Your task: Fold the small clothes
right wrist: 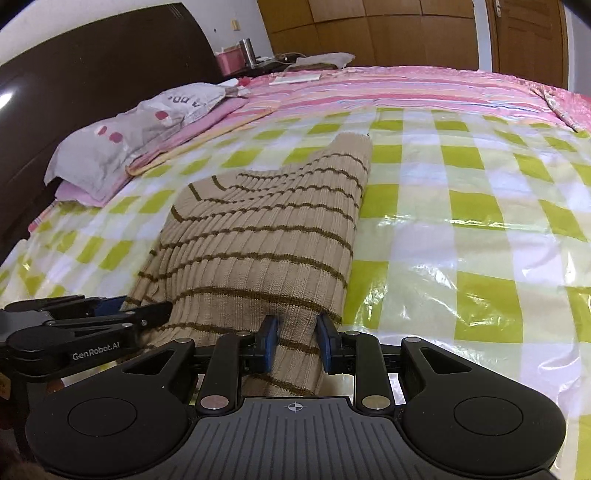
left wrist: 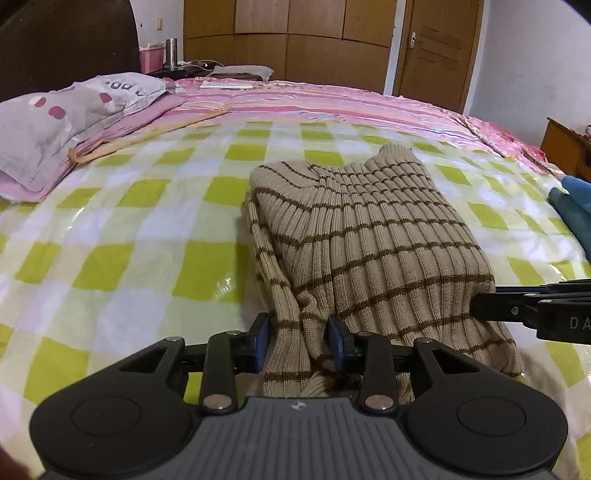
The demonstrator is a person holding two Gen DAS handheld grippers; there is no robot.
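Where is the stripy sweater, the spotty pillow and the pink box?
stripy sweater (left wrist: 369,229): left wrist view, on its ribbed middle.
spotty pillow (left wrist: 48,125): left wrist view, on the grey pillowcase.
pink box (right wrist: 229,61): right wrist view, on its front wall.

A bed (left wrist: 147,206) is covered by a green checked plastic sheet (right wrist: 461,221). A grey pillow (left wrist: 55,122) is laid near the dark headboard (right wrist: 92,85); wooden wardrobes (left wrist: 288,33) are seen behind.

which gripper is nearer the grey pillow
Left. The left gripper grips the striped sweater on the side toward the grey pillow; the right gripper grips its far side.
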